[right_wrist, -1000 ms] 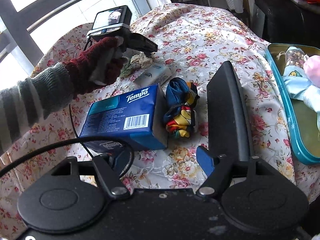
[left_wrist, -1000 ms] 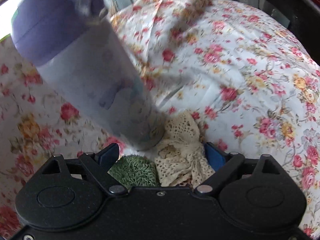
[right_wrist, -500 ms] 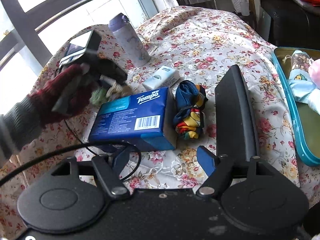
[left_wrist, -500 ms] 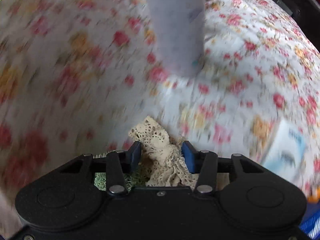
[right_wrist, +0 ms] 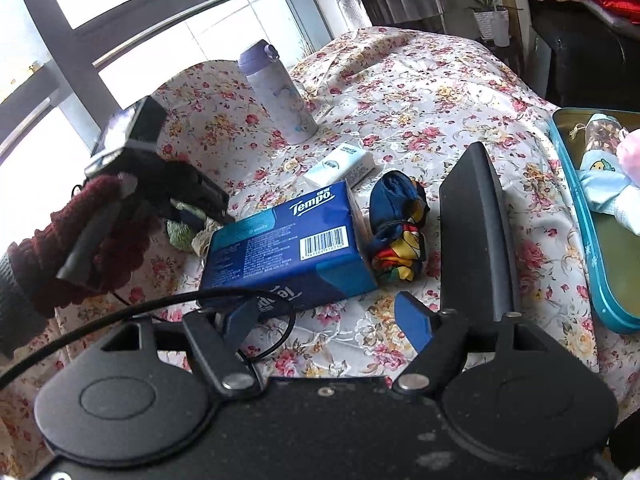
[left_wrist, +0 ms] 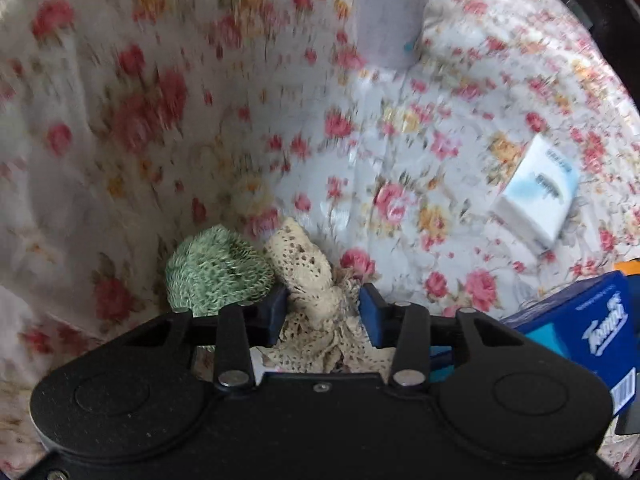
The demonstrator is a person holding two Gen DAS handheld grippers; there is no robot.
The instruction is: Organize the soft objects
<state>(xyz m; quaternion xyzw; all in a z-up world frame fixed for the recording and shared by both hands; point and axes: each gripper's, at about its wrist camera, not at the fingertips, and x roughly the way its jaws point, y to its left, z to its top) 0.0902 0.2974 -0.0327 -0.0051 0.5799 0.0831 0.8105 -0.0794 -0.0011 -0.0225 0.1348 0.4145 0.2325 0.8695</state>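
My left gripper (left_wrist: 322,308) is shut on a cream lace cloth (left_wrist: 316,292), with a green knitted piece (left_wrist: 216,268) bunched against its left finger. In the right wrist view the left gripper (right_wrist: 208,208) sits low at the left end of the blue Tempo tissue box (right_wrist: 288,244), and the green piece (right_wrist: 182,234) shows under it. My right gripper (right_wrist: 328,316) is open and empty, hovering in front of the box. A rolled multicoloured cloth (right_wrist: 396,232) lies right of the box.
A purple-lidded bottle (right_wrist: 280,96) stands at the back. A small white tissue pack (right_wrist: 340,164) lies behind the box. A black flat object (right_wrist: 474,224) lies right of the rolled cloth. A teal tray (right_wrist: 592,248) holds baby items at right. Floral cloth (right_wrist: 420,92) covers the table.
My left gripper closed on the lace cloth and carried it away from the bottle, down to the left end of the Tempo box. The right gripper barely moved.
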